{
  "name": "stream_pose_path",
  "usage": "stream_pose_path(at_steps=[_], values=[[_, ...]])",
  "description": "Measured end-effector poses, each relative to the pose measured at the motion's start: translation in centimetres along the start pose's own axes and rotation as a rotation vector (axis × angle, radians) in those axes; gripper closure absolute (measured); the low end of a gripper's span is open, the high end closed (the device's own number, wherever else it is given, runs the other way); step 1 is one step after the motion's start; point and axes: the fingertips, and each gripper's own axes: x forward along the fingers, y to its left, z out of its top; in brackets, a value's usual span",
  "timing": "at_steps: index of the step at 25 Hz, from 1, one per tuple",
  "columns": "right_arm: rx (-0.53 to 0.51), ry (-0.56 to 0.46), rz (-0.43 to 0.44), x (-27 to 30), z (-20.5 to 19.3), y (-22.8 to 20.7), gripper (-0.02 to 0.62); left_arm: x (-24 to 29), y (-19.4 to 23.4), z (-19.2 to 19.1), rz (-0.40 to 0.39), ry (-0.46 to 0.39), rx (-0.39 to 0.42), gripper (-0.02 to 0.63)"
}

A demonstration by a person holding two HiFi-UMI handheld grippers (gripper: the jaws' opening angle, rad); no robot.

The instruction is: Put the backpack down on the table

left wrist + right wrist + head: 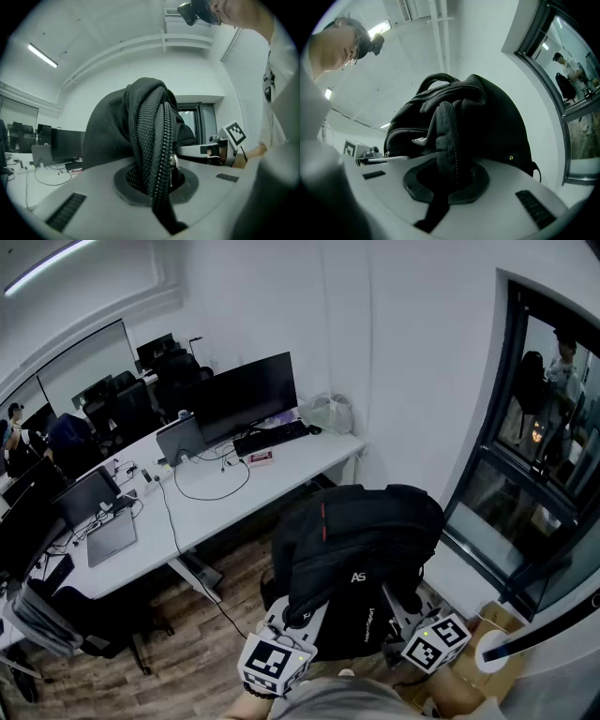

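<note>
- The backpack (361, 554) is held up in front of the person, above the wooden floor (197, 643) and well apart from the white table (291, 465) in the head view. The left gripper (302, 613) and the right gripper (401, 604) reach into it from below, one on each side. I judge this to be the carrying step: the bag is lifted but not yet over the table.
- In the left gripper view, the jaws are pinched tight on a zipped fold (157, 154) of the bag's black fabric.
- In the right gripper view, the jaws are likewise closed on a padded zip-edged strap (449, 140), and the bag's bulk rises beyond it.
- The next move likely means carrying the bag across to a bare stretch of table, clear of the monitor (246, 395), keyboard (272, 437) and cable (211, 486). It should then be lowered until its base rests there before either grip lets go.
</note>
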Motion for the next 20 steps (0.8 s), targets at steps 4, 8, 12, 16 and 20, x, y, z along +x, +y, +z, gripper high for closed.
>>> stream_pose_path(at_steps=[4,8,12,16,20], values=[[-0.001,0.001,-0.002,0.0,-0.1,-0.4,0.577,0.3,-0.1,-0.2,0.0,0.0,-0.003,0.592],[0.001,0.004,-0.002,-0.1,0.1,-1.1,0.576,1.0,-0.3,-0.2,0.001,0.004,-0.004,0.592],[0.007,0.003,-0.002,-0.2,0.3,-1.8,0.576,1.7,-0.6,-0.3,-0.003,0.012,0.0,0.592],[0.014,-0.001,-0.001,-0.3,0.6,-2.8,0.575,2.7,-0.8,-0.2,-0.004,0.012,0.006,0.592],[0.018,-0.005,0.005,-0.6,1.1,-4.0,0.575,4.1,-1.3,-0.1,-0.002,0.012,0.0,0.592]])
